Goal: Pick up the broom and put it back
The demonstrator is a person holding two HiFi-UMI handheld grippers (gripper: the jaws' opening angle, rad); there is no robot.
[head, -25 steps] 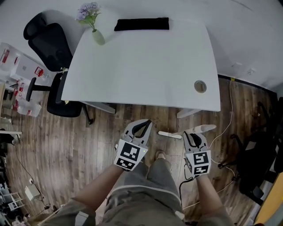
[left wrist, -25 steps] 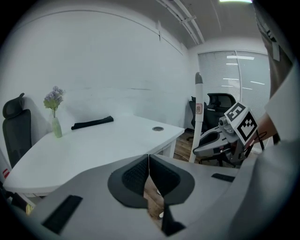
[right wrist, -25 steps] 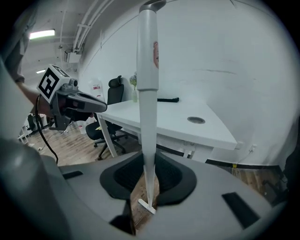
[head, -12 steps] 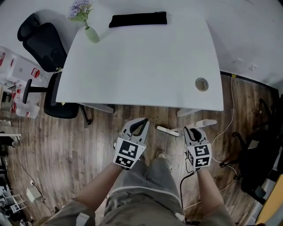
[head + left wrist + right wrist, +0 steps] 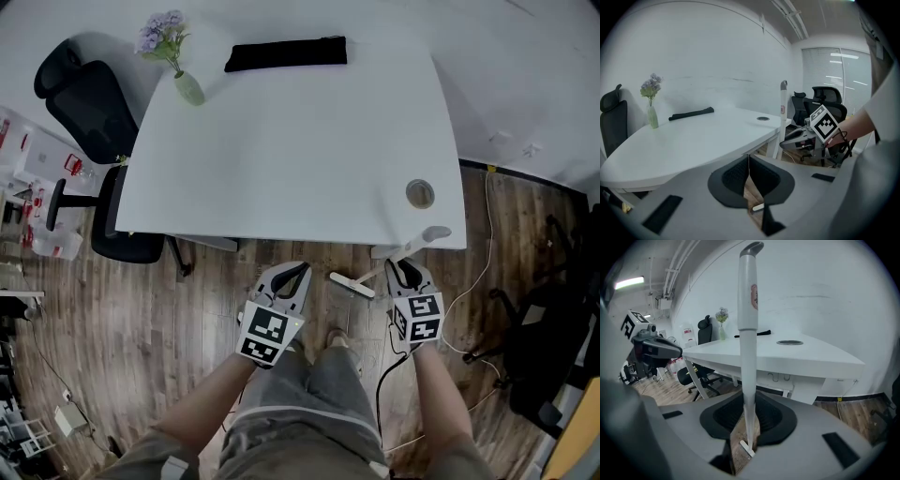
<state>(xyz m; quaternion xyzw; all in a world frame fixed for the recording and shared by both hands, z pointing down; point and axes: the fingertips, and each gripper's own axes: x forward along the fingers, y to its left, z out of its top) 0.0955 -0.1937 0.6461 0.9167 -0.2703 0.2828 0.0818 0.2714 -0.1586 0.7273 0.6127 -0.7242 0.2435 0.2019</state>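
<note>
The broom (image 5: 748, 310) handle looks like smooth white plastic, faintly glossy. The tabletop (image 5: 300, 159) is smooth, matt white. The floor (image 5: 131, 328) is grained brown wood planks.

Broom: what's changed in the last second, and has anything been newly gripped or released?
The right tool, clamped on the broom throughout, moved closer to the desk. The broom's handle tipped up, so its top now overlaps the desk edge in the head view. Nothing was taken or released. The left tool remains shut and empty, and the vase is unmoved.
</note>
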